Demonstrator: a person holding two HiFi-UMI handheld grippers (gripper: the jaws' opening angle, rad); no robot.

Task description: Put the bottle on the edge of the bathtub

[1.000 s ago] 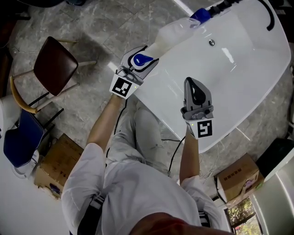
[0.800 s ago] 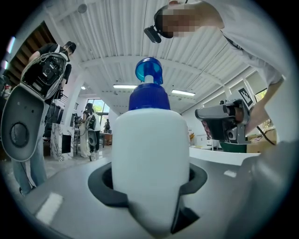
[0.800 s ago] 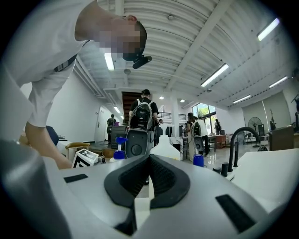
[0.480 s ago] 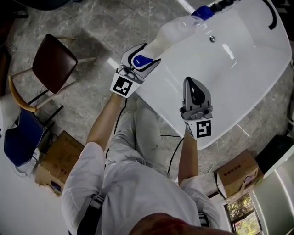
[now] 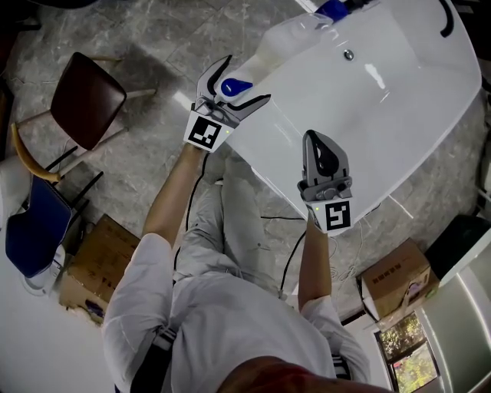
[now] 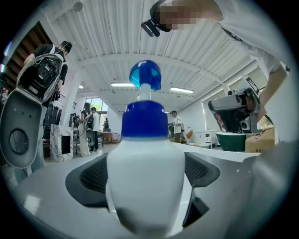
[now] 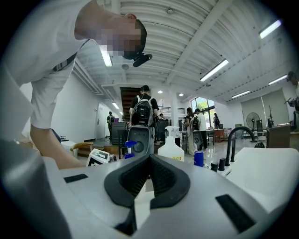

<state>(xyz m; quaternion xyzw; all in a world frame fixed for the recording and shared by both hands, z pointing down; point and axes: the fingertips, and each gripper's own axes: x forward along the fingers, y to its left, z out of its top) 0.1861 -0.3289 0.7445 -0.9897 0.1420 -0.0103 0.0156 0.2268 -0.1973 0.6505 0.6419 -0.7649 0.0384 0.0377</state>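
Note:
A white translucent bottle (image 5: 282, 44) with a blue cap (image 5: 333, 9) rests on the far left edge of the white bathtub (image 5: 399, 100). My left gripper (image 5: 247, 78) is at the bottle's base and its jaws are opening, spread wide in the head view. In the left gripper view the bottle (image 6: 145, 154) fills the space between the two dark pads (image 6: 88, 176), which stand off its sides. My right gripper (image 5: 317, 138) hovers over the tub's near rim, shut with nothing in it; the right gripper view shows its pads (image 7: 135, 175) closed together.
A black faucet (image 5: 445, 19) and a drain (image 5: 349, 55) sit at the tub's far end. A brown-seated chair (image 5: 88, 100) and a blue chair (image 5: 34, 230) stand at left. Cardboard boxes (image 5: 100, 265) (image 5: 395, 280) lie on the stone floor. Cables trail under the tub.
The left gripper's jaws have spread from holding the bottle's base to standing wide apart. The bottle stays on the tub's edge. The right gripper has barely moved.

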